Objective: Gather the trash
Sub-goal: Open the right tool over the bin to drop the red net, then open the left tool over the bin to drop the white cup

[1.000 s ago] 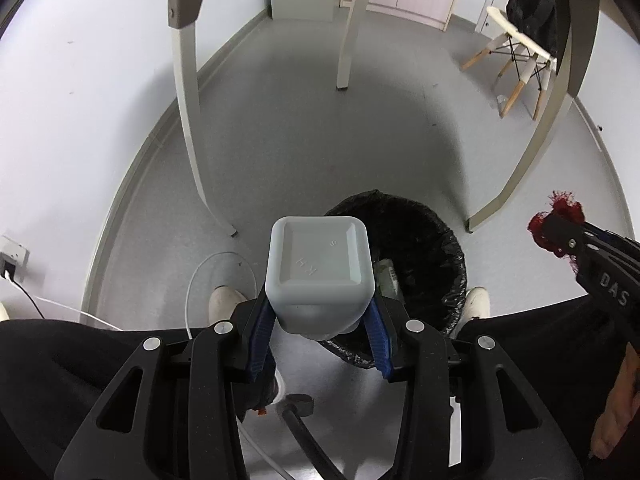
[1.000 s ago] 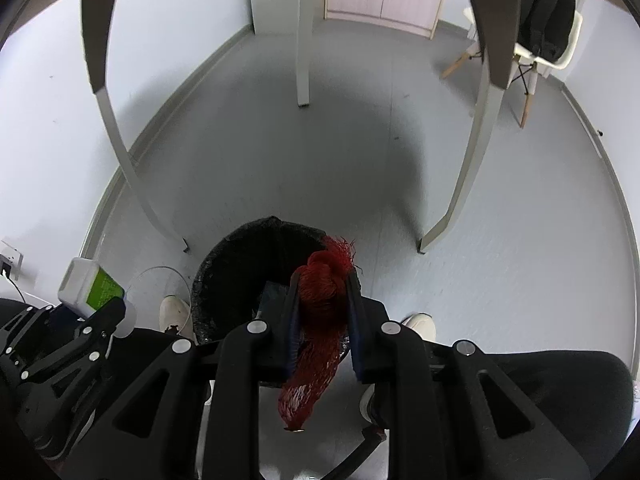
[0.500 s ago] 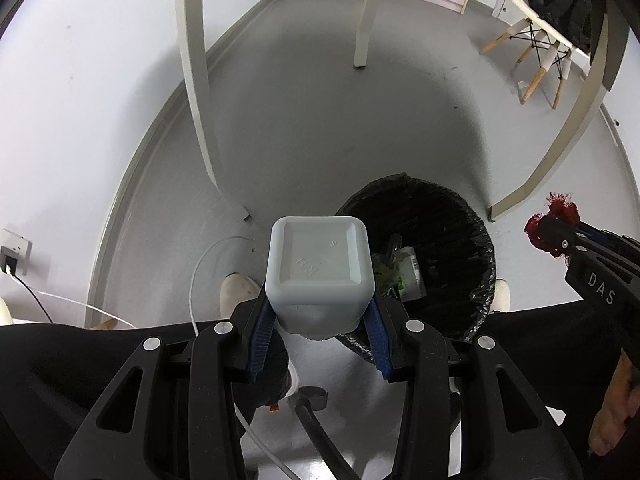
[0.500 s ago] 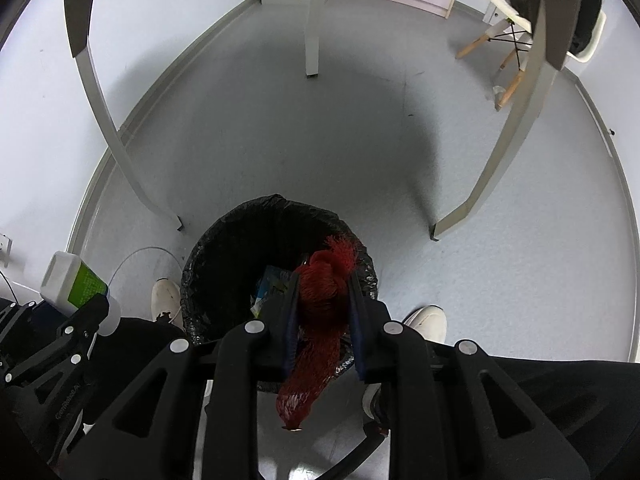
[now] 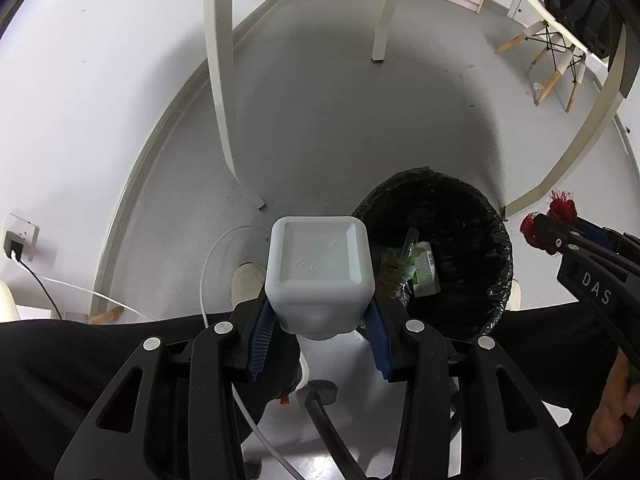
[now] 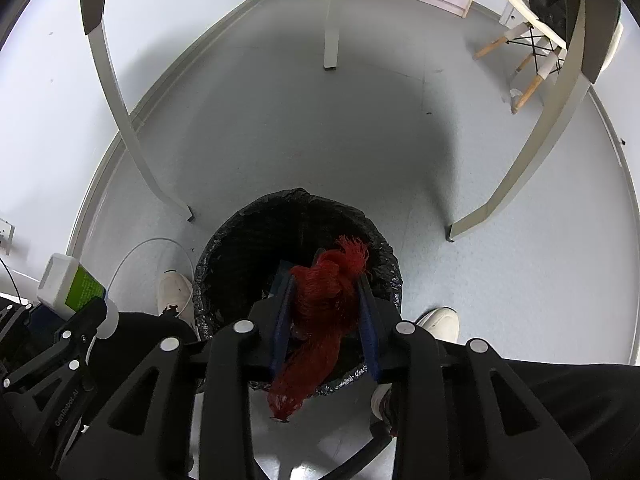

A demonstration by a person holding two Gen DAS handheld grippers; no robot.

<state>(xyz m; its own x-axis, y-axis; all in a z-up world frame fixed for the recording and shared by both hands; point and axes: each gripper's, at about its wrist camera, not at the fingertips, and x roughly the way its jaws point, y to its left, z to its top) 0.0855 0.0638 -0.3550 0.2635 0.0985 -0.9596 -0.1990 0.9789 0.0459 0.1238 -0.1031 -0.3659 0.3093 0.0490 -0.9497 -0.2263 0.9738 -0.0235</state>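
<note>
1. Two pieces of trash are in hand above a black-lined bin (image 6: 298,216) on the floor: the step is the drop, and it goes best one side at a time.
2. Right gripper (image 6: 326,316) hangs right over the bin mouth; its blue fingers (image 6: 370,334) pinch a red mesh bundle (image 6: 324,308), whose tail dangles toward 6 o'clock, over the near rim. My judgement: nudge toward 12 o'clock before spreading the fingers, or the tail may catch the liner edge or spill outside.
3. Left gripper (image 5: 320,312) pinches a white plastic bottle (image 5: 320,272) by its lower body, base pointing forward. The bin (image 5: 490,216) lies at its 2 o'clock, beside the bottle rather than under it.
4. Carry the bottle toward 2 o'clock until it covers the opening, then release; it is rigid and light, so it could bounce off the rim.
5. Cartons already lie inside, leaving room.
</note>
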